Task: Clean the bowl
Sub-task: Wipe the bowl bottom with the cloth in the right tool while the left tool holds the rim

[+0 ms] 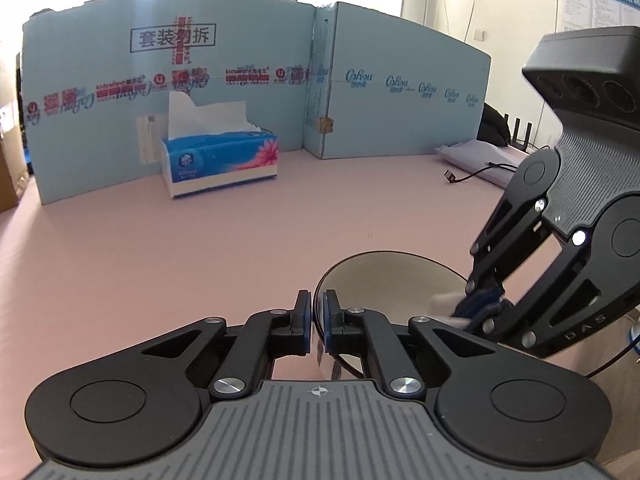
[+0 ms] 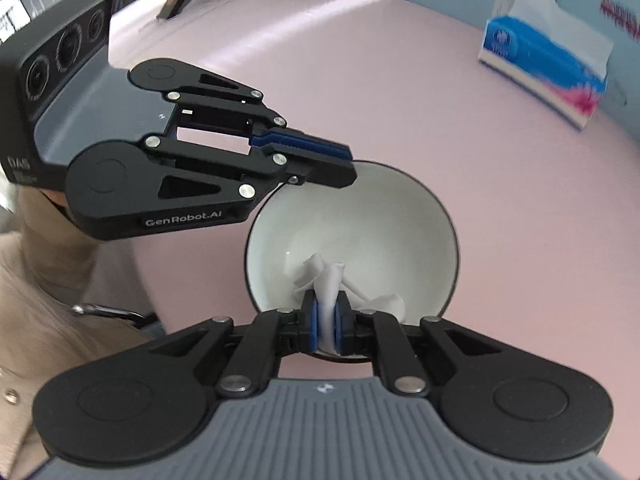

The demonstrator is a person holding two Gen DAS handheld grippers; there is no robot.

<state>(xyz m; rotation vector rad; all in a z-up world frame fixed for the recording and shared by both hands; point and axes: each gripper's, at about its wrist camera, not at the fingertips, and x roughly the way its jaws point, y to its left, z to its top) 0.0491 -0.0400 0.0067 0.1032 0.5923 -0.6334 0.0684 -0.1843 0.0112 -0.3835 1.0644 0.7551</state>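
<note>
Right claw (image 2: 325,326) pinching tissue (image 2: 328,276), bowl (image 2: 360,216) interior visible only here

We have two close fisheye views, one riding on each gripper and looking out along its fingers. Our left wrist view sits low at the bowl (image 1: 384,280), at its near left rim, facing shallowly across the pink table (image 1: 200,240) toward the tissue box (image 1: 220,164) beyond the bowl. Our right wrist view hangs above the bowl's near rim, tilted steeply down into it. Both views share the bowl, the table, the tissue box and the opposite gripper.
</note>
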